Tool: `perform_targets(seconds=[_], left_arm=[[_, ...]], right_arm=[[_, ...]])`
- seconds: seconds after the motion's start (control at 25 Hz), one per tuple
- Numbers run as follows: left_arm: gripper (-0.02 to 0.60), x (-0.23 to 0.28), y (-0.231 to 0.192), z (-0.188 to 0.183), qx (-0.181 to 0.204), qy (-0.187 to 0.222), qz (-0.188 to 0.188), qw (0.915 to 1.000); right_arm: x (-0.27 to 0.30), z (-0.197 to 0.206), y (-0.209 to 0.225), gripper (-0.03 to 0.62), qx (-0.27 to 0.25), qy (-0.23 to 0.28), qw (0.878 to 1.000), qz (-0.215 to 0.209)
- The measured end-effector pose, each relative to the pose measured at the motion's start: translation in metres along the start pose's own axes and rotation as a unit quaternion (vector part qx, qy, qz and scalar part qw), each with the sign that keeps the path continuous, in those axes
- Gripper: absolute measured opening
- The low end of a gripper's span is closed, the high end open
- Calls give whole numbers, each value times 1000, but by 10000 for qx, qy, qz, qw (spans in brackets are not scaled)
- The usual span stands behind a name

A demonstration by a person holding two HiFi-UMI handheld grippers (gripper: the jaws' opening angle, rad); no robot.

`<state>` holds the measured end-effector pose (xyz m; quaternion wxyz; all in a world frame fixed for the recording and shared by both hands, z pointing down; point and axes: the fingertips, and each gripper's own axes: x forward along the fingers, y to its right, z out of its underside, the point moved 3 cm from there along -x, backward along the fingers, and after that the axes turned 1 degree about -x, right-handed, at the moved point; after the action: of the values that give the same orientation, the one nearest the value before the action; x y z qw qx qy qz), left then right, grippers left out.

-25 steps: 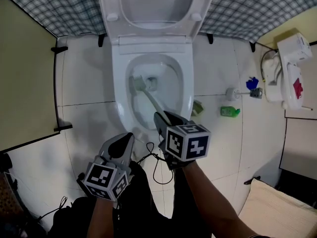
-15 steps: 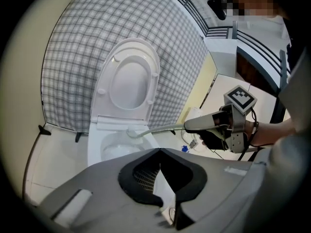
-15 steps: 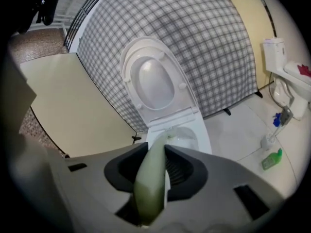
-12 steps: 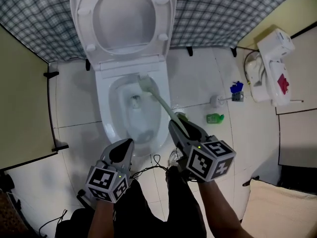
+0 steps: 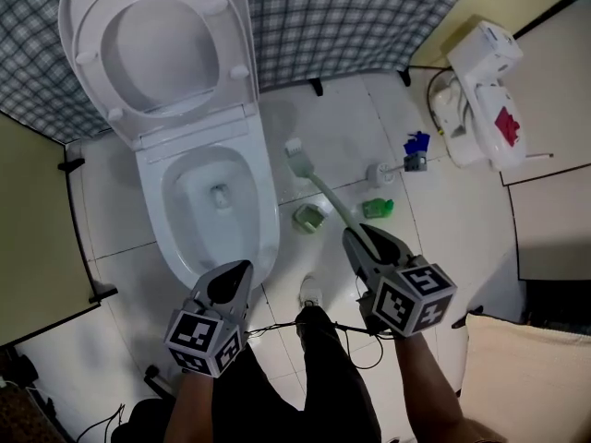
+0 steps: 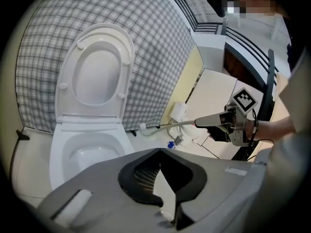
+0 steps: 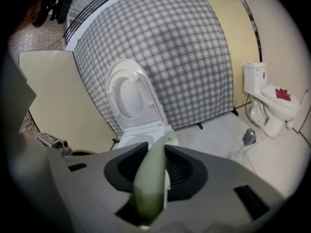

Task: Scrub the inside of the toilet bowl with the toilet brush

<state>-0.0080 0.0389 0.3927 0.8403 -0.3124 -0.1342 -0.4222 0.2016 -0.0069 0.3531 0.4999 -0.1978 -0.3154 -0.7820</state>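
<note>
The white toilet [image 5: 268, 220] stands at the left with its lid raised and the bowl [image 5: 217, 201] uncovered. My right gripper [image 5: 362, 240] is shut on the pale green handle of the toilet brush [image 5: 323, 192]. The brush head [image 5: 297, 160] hangs outside the bowl, over the floor tiles to the right of the toilet and just beyond the green brush holder [image 5: 311, 217]. In the right gripper view the handle [image 7: 153, 164] runs up between the jaws. My left gripper [image 5: 226, 284] is shut and empty near the bowl's front rim; its tips [image 6: 160, 149] meet.
A green bottle [image 5: 377, 209], a small white fixture [image 5: 380, 172] and a blue item [image 5: 416, 144] lie on the floor at the right. A second white toilet [image 5: 480, 44] stands at the far right. A checked curtain [image 5: 369, 17] hangs behind, and a black cable [image 5: 346, 330] lies by the person's feet.
The brush has come up out of the bowl and swung right, so its head now hangs over the floor. The toilet has shifted left in the head view. Both grippers moved.
</note>
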Motion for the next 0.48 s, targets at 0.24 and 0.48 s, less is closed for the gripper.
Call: perform_targets(seconds=[0.24, 0.48], left_arm=[[0, 32, 24, 17, 166, -290, 166, 9993], [0, 61, 33, 44, 171, -538, 221, 9982]], right_arm=[[13, 67, 60, 127, -138, -677, 9974, 196], [39, 128, 100, 127, -217, -1391, 9898, 221]])
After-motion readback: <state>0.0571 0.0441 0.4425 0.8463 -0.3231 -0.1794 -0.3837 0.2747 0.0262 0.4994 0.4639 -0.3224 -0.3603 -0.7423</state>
